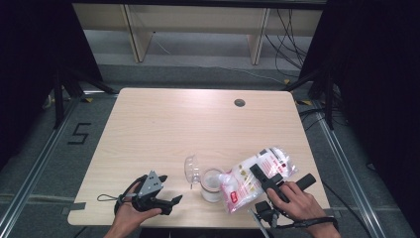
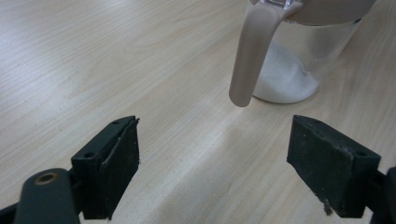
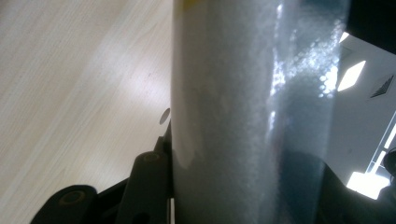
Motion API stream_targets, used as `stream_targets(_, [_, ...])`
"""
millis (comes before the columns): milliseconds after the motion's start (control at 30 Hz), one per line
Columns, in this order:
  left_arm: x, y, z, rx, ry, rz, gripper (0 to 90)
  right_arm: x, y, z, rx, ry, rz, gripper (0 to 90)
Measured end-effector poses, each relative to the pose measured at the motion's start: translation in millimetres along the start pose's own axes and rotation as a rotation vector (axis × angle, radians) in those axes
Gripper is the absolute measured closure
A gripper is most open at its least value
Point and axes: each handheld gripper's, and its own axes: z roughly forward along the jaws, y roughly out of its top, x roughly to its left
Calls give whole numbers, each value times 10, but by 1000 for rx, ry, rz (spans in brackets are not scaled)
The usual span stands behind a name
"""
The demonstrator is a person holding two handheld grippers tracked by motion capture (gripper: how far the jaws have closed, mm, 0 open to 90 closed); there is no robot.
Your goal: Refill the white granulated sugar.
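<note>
The right gripper (image 1: 267, 178) clamps the bag (image 1: 257, 177), long axis toward two o'clock, mouth at the jar (image 1: 211, 184); the left gripper (image 1: 166, 191) gapes empty.

The table (image 1: 163, 124) is pale wood-grain laminate, smooth and faintly sheened; the jar (image 1: 211, 184) on it is clear glossy glass or plastic; the bag (image 1: 257, 176) beside the jar is shiny crinkled plastic film; the left gripper (image 2: 212, 163) has matt black, slightly scuffed pads.

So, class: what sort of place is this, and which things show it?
Probably a recording lab or studio: one bare wooden table ringed by black curtains, floor rails, loose cables, and a taped floor number.
</note>
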Motion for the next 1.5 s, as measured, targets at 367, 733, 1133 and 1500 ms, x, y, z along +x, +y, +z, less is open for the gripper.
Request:
stream_targets(367, [0,-2,4,-3,-2,0,166,-19,-3,-13,1,5,-15,650])
stream_targets(733, [0,-1,1,-1,0,0,165,-16,5,-14,-6,4,-1,653])
stream_targets(1133, [-1,0,0,0,0,-1,165,-21,2,-10,-6,-8,-15,661])
stream_targets(1500, [0,-1,3,-2,-2,-1,166,-17,14,-12,-14,-8,-1,669])
